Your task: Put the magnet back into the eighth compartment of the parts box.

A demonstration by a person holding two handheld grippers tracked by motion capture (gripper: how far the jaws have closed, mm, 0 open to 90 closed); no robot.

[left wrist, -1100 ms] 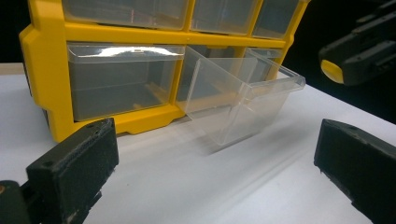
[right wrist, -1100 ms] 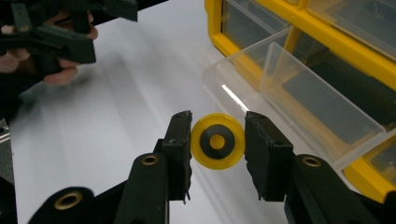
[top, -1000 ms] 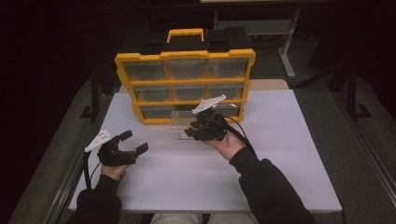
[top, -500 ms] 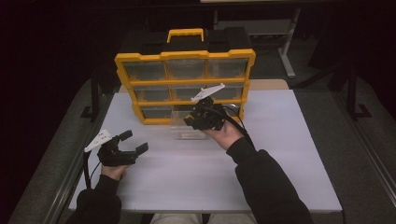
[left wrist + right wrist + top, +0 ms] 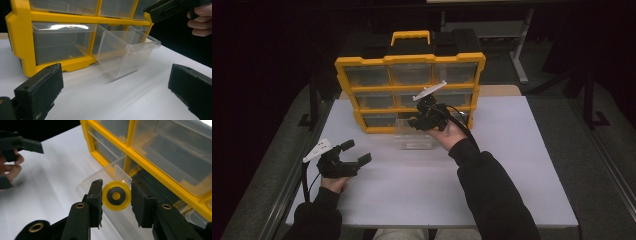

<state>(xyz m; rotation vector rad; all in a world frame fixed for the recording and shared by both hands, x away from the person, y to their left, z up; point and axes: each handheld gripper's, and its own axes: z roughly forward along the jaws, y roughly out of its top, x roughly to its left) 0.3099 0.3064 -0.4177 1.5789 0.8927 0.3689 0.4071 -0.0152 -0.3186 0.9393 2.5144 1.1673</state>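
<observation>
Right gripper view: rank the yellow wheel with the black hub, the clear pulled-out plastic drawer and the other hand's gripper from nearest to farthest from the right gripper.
1. Yellow wheel with the black hub: clamped between the jaws of the right gripper.
2. Clear pulled-out plastic drawer: directly under and behind the wheel.
3. Left gripper: far across the white table, upper left.

A small yellow wheel (image 5: 116, 195) with a dark hub stood on edge between the pads of the right gripper (image 5: 116, 200), held above the clear plastic drawer (image 5: 413, 134). That drawer was pulled out of the bottom row of the yellow organiser (image 5: 410, 90) and rested on the white table, open side up.
</observation>
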